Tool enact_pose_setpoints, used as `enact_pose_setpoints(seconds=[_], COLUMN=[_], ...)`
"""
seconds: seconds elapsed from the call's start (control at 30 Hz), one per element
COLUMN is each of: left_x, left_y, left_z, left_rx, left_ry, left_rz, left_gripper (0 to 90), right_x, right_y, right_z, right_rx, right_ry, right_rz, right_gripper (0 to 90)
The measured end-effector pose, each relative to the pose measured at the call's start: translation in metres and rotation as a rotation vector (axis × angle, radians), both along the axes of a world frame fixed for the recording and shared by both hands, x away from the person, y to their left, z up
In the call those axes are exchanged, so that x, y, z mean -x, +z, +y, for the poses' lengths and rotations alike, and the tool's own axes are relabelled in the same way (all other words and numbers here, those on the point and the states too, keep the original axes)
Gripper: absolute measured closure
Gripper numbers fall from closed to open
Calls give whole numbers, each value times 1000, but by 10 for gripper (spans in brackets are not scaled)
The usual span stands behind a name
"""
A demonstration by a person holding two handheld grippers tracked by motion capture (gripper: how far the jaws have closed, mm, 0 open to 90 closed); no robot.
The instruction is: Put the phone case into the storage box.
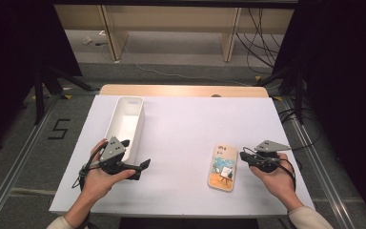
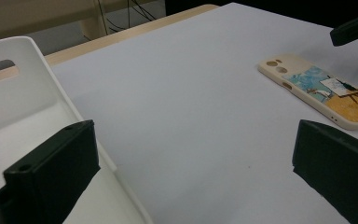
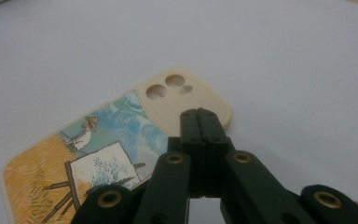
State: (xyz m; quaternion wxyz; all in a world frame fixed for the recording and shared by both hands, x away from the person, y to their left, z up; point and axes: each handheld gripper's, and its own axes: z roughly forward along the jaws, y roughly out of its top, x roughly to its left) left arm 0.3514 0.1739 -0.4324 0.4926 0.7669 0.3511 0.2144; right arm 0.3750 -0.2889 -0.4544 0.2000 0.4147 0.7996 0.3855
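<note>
Where the white table sheet (image 1: 186,138) runs toward its near right corner, at about four o'clock from the middle, a phone case (image 1: 223,167) lies flat with a painted scene of an easel and a figure in a hat, its cream camera end pointing away from the person. The right gripper (image 1: 242,155) sits just beside the case at its three o'clock; in the right gripper view its jaws are pressed together with nothing between them, their tips over the case's camera corner. Well apart, at nine o'clock from the case, the left gripper (image 1: 144,169) has its jaws spread wide, holding nothing. A long white bin (image 1: 125,123) stands just beside it at eleven o'clock.
</note>
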Motion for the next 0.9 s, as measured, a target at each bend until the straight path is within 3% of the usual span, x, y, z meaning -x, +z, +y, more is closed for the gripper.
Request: enact_pose_setpoints(seconds=[0.2, 0.27, 0.9], left_x=[0, 0, 0], left_y=[0, 0, 0], left_z=[1, 0, -1], left_rx=[0, 1, 5], left_ry=[2, 0, 0], left_rz=[-1, 1, 4], left_gripper=[0, 0, 0], right_x=[-10, -15, -36], right_y=[-2, -6, -19], right_z=[-3, -5, 5], right_rx=[24, 34, 65], right_ry=[-41, -60, -87], right_rz=[14, 46, 148], right_gripper=[900, 900, 900])
